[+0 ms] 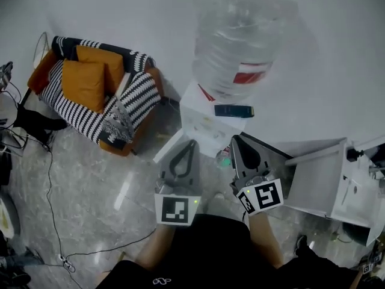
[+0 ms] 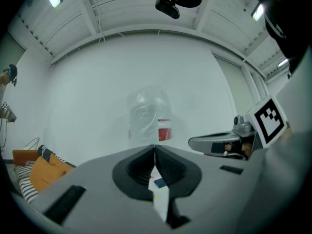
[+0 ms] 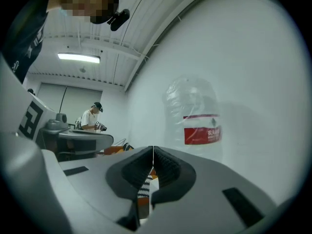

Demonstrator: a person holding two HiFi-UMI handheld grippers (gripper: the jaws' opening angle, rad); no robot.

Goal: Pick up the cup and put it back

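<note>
I see no cup plainly in any view. A white water dispenser (image 1: pixel 207 120) carries a large clear bottle (image 1: pixel 240 41) with a red label. In the head view both grippers are held side by side in front of the dispenser, pointing at it. My left gripper (image 1: pixel 192 143) is shut with nothing between its jaws, and its own view shows the tips (image 2: pixel 154 148) meeting below the bottle (image 2: pixel 148 113). My right gripper (image 1: pixel 236 139) is shut and empty too, its tips (image 3: pixel 153 149) closed beside the bottle (image 3: pixel 195 116). A small green thing (image 1: pixel 224 159) shows between the grippers; what it is I cannot tell.
A black-and-white striped armchair (image 1: pixel 96 92) with orange cushions stands at the left. A white cabinet (image 1: pixel 325 176) with an open door is at the right. Cables (image 1: pixel 54 221) trail over the glossy floor. A person (image 3: pixel 91 118) stands far off in the right gripper view.
</note>
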